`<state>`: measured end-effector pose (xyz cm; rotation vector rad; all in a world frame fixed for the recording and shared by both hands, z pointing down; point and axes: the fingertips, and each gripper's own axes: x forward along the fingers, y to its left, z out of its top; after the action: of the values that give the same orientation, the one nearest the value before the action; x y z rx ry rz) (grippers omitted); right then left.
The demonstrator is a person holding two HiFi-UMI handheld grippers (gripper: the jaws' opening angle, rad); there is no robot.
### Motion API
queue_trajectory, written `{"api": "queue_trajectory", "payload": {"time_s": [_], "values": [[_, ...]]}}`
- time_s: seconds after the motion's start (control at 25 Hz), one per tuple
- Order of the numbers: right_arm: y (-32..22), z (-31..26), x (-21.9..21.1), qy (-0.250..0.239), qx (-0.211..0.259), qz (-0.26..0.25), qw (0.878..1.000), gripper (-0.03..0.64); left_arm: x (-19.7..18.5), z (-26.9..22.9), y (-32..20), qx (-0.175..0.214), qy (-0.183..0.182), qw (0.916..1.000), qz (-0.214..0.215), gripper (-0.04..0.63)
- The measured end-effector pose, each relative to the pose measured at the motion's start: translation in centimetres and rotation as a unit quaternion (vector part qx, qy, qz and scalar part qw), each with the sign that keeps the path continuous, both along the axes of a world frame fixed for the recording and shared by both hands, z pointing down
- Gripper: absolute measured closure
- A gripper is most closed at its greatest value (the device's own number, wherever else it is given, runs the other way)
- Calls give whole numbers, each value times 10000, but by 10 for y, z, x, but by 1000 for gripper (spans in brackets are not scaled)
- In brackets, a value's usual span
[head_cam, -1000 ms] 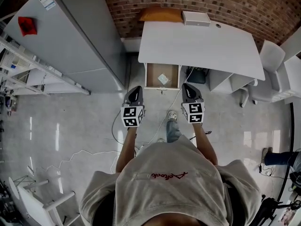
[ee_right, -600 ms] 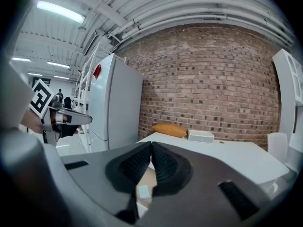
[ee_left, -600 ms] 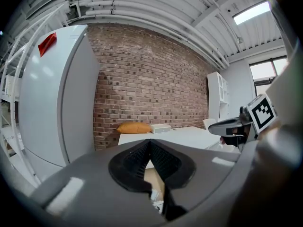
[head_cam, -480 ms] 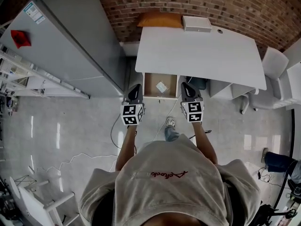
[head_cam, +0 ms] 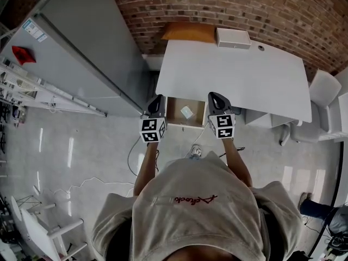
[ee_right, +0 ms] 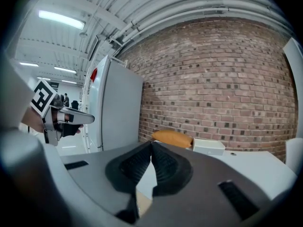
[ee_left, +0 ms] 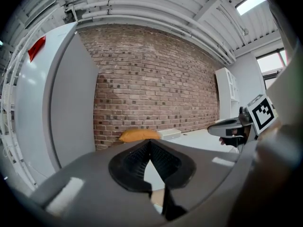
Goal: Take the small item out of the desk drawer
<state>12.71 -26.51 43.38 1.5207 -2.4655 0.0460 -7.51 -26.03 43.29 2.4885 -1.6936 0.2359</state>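
White worktop (head_cam: 234, 72) against brick wall (head_cam: 217, 4), glossy pale floor (head_cam: 81, 145), open drawer (head_cam: 175, 112) at its front edge, small white item (head_cam: 187, 112) inside, left gripper (head_cam: 157, 98) and right gripper (head_cam: 213, 96) flanking it, fingers closed, empty.

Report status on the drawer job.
Left gripper and right gripper shut, empty, flanking open drawer. Small item inside, untouched. Nothing blocking it.

Left gripper (ee_left: 150, 142), jaws together; brick wall (ee_left: 156, 79) beyond.
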Motion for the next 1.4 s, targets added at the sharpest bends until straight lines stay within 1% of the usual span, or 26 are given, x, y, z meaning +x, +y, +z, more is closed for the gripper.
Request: {"api": "queue_trajectory", "payload": {"time_s": [0.32,0.56,0.72,0.88,1.16,1.28,1.4], "values": [[-56,6,15,-14,-33,-223,9997,604,16,5,-47,-43,-41,9998,-196,586],[-74,21,17,-41,-209,-341,9992,604,17,17,-61,-196,-94,9993,-303,586],[-75,35,12,-40,-379,-468,9982,604,17,27,-64,-323,-91,9987,-391,586],[-76,51,5,-39,-553,-578,9968,604,20,36,-64,-439,-104,9983,-377,586],[-60,87,-13,-31,-963,-746,9925,604,10,68,-49,-818,-143,9956,-427,586],[-53,99,-18,-18,-1116,-756,9909,604,5,81,-44,-967,-160,9944,-394,586],[-48,114,-22,-1,-1227,-729,9898,604,1,98,-43,-1099,-219,9933,-264,586]]}}
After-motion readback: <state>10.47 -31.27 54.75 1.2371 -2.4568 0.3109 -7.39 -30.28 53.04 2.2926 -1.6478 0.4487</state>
